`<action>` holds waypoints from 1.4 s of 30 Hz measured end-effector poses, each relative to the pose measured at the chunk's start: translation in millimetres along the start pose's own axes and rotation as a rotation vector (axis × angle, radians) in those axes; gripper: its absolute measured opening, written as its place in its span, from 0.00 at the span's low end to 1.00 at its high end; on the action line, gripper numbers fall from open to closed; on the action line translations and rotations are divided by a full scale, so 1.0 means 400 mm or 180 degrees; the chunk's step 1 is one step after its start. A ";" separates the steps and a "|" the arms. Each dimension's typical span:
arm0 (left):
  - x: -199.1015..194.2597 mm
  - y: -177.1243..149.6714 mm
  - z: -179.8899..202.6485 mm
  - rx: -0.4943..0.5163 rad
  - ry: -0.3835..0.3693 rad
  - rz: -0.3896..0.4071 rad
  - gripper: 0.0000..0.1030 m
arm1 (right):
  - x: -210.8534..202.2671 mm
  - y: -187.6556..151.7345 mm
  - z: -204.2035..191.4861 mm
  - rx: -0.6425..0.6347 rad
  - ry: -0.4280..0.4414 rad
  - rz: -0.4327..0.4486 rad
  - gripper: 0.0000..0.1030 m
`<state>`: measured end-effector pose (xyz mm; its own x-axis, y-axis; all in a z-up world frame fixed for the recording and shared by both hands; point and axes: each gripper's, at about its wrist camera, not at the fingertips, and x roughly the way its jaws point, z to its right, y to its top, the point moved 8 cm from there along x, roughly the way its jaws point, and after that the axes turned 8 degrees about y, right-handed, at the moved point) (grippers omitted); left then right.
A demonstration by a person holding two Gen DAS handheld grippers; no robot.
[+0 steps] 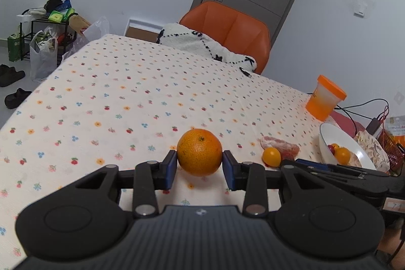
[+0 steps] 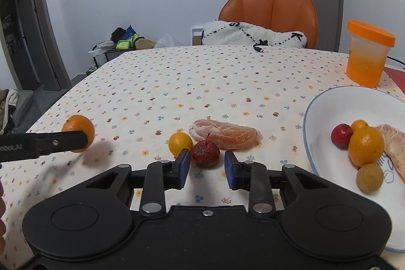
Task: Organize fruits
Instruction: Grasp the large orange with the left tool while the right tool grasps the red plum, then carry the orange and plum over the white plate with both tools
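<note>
Midway through a fruit-sorting job on a floral-print tabletop (image 2: 177, 72), the left gripper (image 1: 199, 170) has its blue-padded jaws pinching an orange (image 1: 199, 151) from both sides; in the right wrist view the same orange (image 2: 78, 129) shows at the far left, its shadow falling on the cloth a little apart from it, which suggests it is lifted clear, though the contact point is hidden. The right gripper (image 2: 207, 168) hangs low over the cloth with its jaws spread and holding nothing, lined up on a small dark-red fruit with a stem (image 2: 205, 153) that sits just ahead of the gap between them. Just beside that fruit lie a small yellow fruit (image 2: 180, 143) and a peeled pinkish citrus segment (image 2: 225, 134), all on the cloth. The white bowl (image 2: 319, 123) at the right already holds a share of the work: a red fruit (image 2: 341, 136), an orange fruit (image 2: 366, 146) with a smaller one partly hidden behind it, a brownish round fruit (image 2: 369, 177) and a pale peeled piece at the rim. By that count the job appears roughly half done, with the held orange and three loose pieces presumably bound for the bowl. An orange-lidded tub (image 2: 367, 55) stands beyond the bowl, and an orange chair (image 2: 270, 6) faces the far edge.
</note>
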<state>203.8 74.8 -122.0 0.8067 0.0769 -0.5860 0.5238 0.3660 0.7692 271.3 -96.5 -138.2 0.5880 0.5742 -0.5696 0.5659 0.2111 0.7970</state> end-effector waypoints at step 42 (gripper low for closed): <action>-0.009 -0.009 0.245 0.0394 -0.0406 0.0013 0.36 | -0.255 0.011 0.095 0.0230 -0.0259 0.0533 0.23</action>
<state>225.7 -18.0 -97.8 0.8329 -0.0429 -0.5517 0.5438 0.2484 0.8016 235.8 -184.1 -84.3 0.7206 0.5302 -0.4469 0.4945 0.0589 0.8672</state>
